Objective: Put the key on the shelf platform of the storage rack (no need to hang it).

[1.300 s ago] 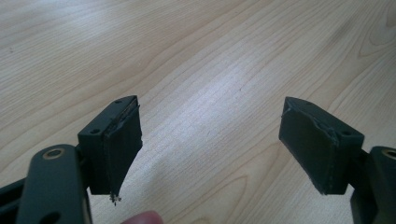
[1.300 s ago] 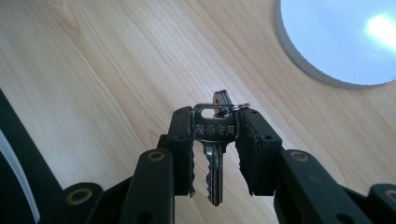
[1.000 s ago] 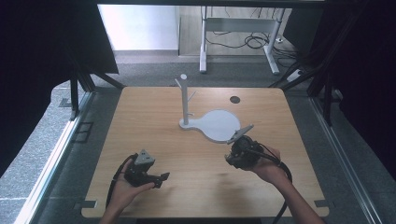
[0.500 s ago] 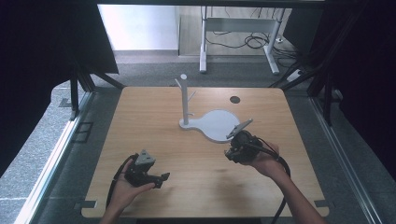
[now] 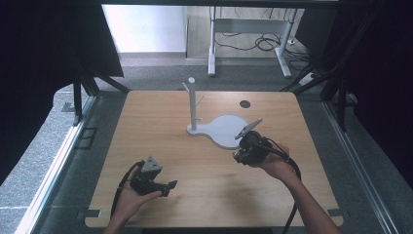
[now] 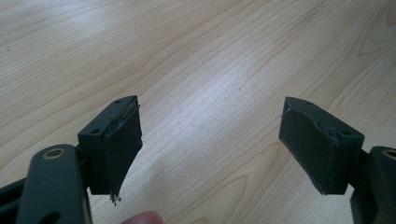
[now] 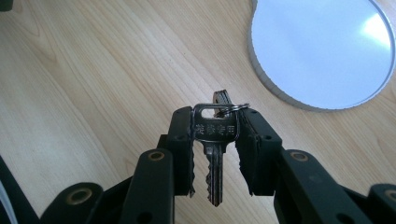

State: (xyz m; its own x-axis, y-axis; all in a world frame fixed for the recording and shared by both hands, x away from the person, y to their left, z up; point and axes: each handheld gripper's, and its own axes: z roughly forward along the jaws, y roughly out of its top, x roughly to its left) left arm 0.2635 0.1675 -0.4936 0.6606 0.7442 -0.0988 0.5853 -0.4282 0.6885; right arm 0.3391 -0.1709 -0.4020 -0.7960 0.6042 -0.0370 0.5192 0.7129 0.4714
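keys (image 7: pixel 215 140) sit pinched between the two black jaws of the right gripper (image 7: pixel 215 149), low in the middle of the right gripper view. the front key hangs with its square head up between the jaw tips and its toothed blade pointing down toward the bottom of the frame; stamped characters run across the head. a thin ring (image 7: pixel 233 108) passes through the hole in the head, and the tip of a second key pokes up just behind it. the jaws are pressed against the head from both sides.

in the upper right of that view lies the round white base (image 7: pixel 322 51) of a stand, flat on the wooden table (image 7: pixel 93 70), near the keys but apart from them.

in the high view the right gripper (image 5: pixel 249 146) is held in the person's right hand (image 5: pixel 275 165) right of centre, just at the lower right edge of the white base (image 5: pixel 226 129). a white post (image 5: pixel 192 105) with short pegs rises from the narrow left end of that base. a small dark round spot (image 5: pixel 245 104) sits on the table toward the upper right.

the left gripper (image 5: pixel 163 187) is in the left hand (image 5: pixel 129 197) at the lower left of the table, well apart from the stand. in the left gripper view its jaws stand wide apart with nothing but bare wood (image 6: pixel 210 70) between them, and a fingertip (image 6: pixel 142 218) shows at the bottom edge.
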